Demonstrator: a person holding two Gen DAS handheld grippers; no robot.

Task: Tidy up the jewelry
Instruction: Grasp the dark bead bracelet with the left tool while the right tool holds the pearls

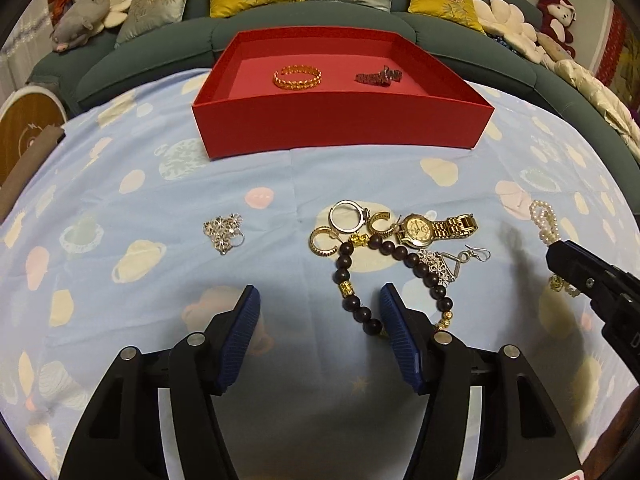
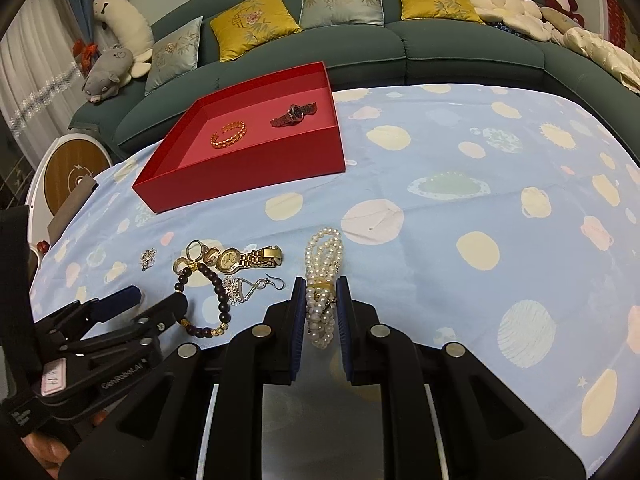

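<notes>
A red tray [image 1: 340,128] at the table's far side holds a gold bangle [image 1: 297,76] and a dark watch [image 1: 378,76]. My left gripper [image 1: 318,316] is open and empty, low over the cloth, its right finger beside a dark bead bracelet [image 1: 352,280]. A gold watch [image 1: 434,229], gold rings [image 1: 324,242], a silver ring [image 1: 346,214] and silver earrings [image 1: 223,230] lie ahead. My right gripper [image 2: 319,308] is shut on a pearl bracelet [image 2: 323,280] that lies on the cloth. The tray [image 2: 248,176] also shows in the right wrist view.
A blue cloth with planet prints [image 2: 460,200] covers the table. A green sofa [image 2: 360,48] with cushions and plush toys runs behind it. A round white-rimmed object [image 2: 68,176] stands left of the table. The left gripper [image 2: 132,312] shows in the right wrist view.
</notes>
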